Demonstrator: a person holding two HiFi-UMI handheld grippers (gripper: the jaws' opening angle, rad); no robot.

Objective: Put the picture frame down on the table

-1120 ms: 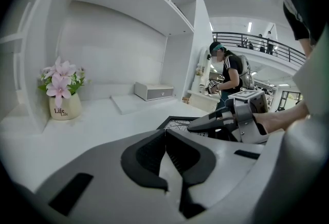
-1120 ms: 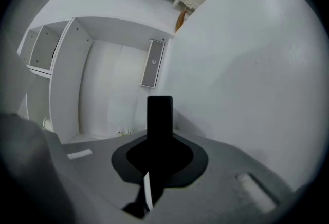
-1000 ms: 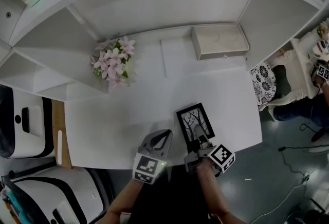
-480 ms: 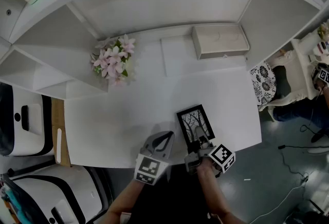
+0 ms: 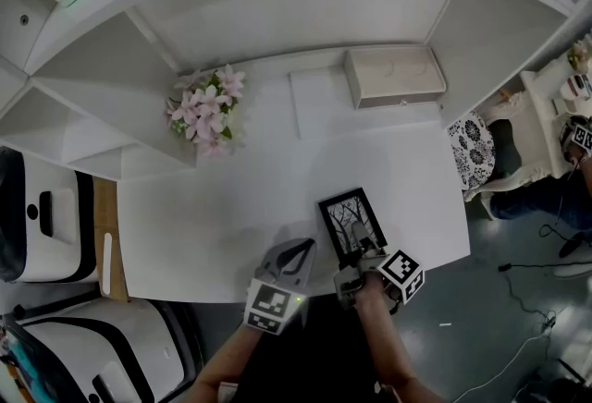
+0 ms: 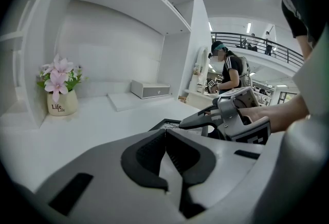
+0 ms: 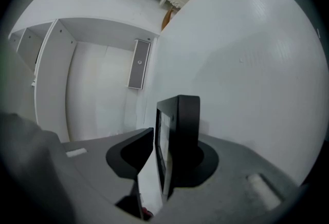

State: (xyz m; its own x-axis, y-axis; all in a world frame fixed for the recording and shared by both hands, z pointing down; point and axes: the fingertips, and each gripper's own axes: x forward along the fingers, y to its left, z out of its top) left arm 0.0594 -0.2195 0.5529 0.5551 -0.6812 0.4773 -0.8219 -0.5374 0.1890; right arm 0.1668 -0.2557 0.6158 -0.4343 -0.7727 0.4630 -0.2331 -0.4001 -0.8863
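Observation:
The picture frame point(image 5: 351, 222) is black with a bare-tree picture and sits low over the white table point(image 5: 222, 207) near its front edge, right of centre. My right gripper point(image 5: 360, 241) is shut on its near edge. In the right gripper view the picture frame point(image 7: 181, 117) stands edge-on between the jaws of my right gripper point(image 7: 172, 138), with the far jaw hidden behind it. I cannot tell whether the frame rests on the table. My left gripper point(image 5: 298, 250) hangs just left of the frame, shut and empty. From the left gripper view, my left gripper point(image 6: 165, 133) has its tips together.
A pot of pink flowers point(image 5: 206, 111) stands at the back left under the shelves. A white box point(image 5: 394, 75) and a flat white board point(image 5: 319, 102) lie at the back. The table's right edge point(image 5: 467, 225) is close to the frame. A person point(image 6: 227, 69) stands beyond it.

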